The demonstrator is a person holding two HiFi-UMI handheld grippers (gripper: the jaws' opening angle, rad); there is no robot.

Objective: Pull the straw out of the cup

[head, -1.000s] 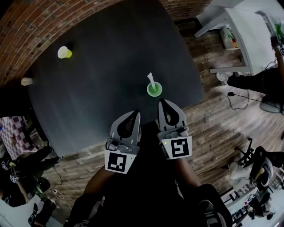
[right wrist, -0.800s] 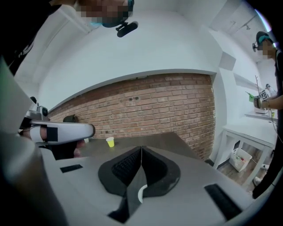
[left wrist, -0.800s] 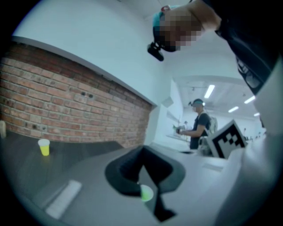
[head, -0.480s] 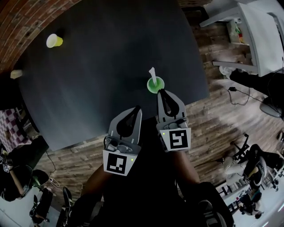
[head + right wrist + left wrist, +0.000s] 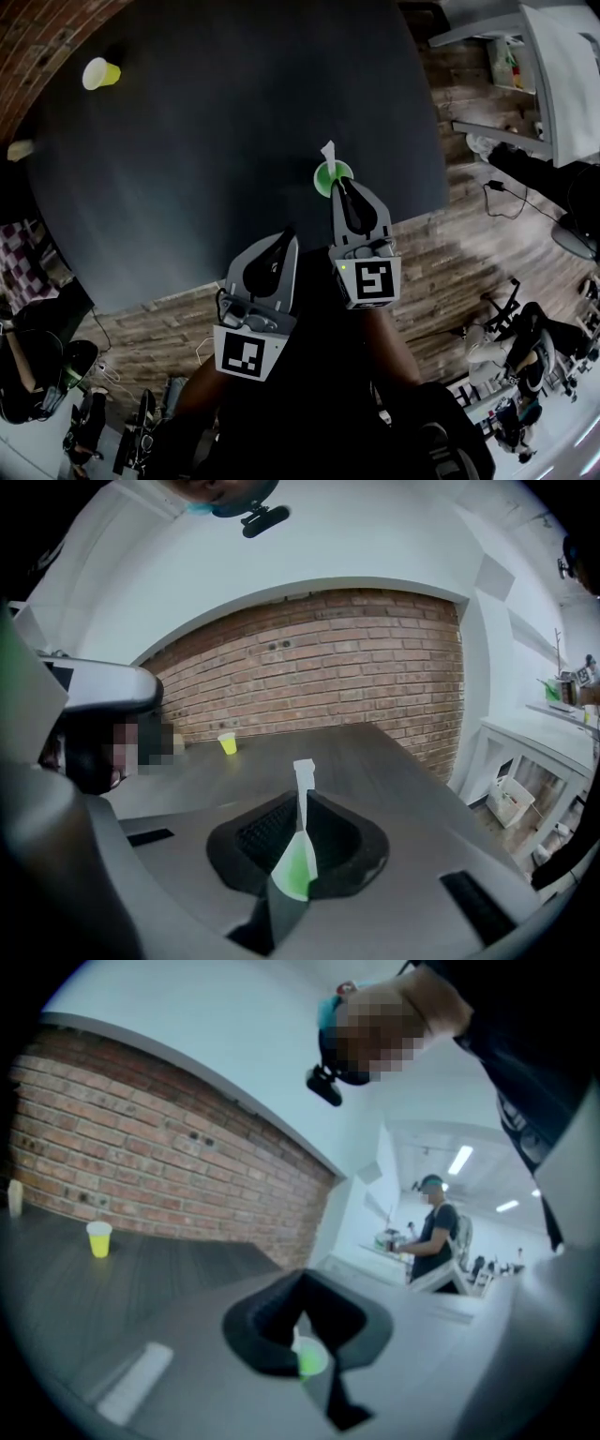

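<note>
Approach step: right gripper (image 5: 343,184), jaws together and empty, sits just beside green cup (image 5: 327,175) near the dark table's (image 5: 216,141) edge. White straw (image 5: 327,153) stands inside the cup. Left gripper (image 5: 287,234) closed, idle. Next move likely needs the jaws parted, then pinched on the straw above the rim

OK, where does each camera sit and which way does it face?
Head view: on the person's head, looking steeply down on the table; shows both forearms, the left gripper and the right gripper.
Left gripper view: rides the left gripper, faces along its jaws across the table toward the brick wall; shows its own jaws.
Right gripper view: rides the right gripper, aimed at the green cup and straw; shows its own jaws.
Shared: all three see the green cup and the far yellow cup.
</note>
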